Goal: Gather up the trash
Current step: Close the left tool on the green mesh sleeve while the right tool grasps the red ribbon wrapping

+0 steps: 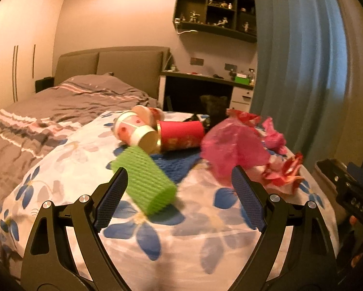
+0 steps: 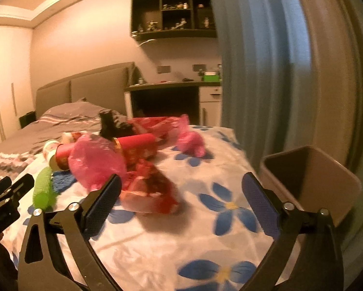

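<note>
Trash lies on a white quilt with blue flowers (image 1: 181,230). A green ribbed foam sleeve (image 1: 145,181) lies just ahead of my left gripper (image 1: 179,177), which is open with nothing between its fingers. Behind it are a pink and white cup (image 1: 130,128), a red cylinder (image 1: 181,135), a blue mesh piece (image 1: 176,162) and a pink plastic bag (image 1: 232,145). My right gripper (image 2: 181,184) is open and empty, with a crumpled red wrapper (image 2: 150,191) lying right in front of its left finger. The pink bag (image 2: 96,162), green sleeve (image 2: 44,189) and a smaller pink bag (image 2: 191,140) lie beyond.
A tan waste bin (image 2: 327,181) stands off the bed's right edge, by a blue curtain (image 2: 249,72). A grey striped duvet (image 1: 48,111) covers the left of the bed. A desk (image 1: 205,80) and dark wall shelves (image 1: 215,12) are behind. The other gripper (image 2: 4,201) shows at the left.
</note>
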`<state>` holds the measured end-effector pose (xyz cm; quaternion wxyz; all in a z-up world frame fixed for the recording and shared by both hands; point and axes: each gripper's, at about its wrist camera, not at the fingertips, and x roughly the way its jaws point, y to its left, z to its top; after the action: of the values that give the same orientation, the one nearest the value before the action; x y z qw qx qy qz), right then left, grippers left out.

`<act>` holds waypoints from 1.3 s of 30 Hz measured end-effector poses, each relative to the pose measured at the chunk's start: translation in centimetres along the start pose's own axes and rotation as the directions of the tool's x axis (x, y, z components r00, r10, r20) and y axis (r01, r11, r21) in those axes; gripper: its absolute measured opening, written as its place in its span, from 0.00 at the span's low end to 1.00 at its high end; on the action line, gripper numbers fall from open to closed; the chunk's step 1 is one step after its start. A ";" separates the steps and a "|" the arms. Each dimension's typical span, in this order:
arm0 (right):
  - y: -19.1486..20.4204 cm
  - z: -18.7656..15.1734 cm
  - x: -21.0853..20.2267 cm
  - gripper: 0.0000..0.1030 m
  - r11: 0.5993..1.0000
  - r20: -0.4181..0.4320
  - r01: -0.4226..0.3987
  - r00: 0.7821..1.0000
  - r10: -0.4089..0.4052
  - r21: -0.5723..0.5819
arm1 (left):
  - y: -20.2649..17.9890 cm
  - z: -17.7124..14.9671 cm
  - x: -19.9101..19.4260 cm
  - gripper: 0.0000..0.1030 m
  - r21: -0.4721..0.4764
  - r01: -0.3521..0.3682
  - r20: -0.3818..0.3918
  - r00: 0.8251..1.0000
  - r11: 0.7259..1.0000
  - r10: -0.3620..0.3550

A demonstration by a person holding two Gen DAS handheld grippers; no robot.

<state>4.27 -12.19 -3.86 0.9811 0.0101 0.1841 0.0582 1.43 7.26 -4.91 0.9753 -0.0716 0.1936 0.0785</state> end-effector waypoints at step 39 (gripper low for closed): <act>0.6 -0.9 2.7 0.12 0.997 -0.056 -0.071 0.996 0.070 -0.017 | 4.4 -1.9 3.5 0.09 -0.012 -0.007 -0.105 0.994 1.000 0.006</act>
<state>6.35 -11.33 -5.67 0.9730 0.0058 0.2103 0.0947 3.16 11.71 -8.47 0.9631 -0.0810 0.2442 0.0791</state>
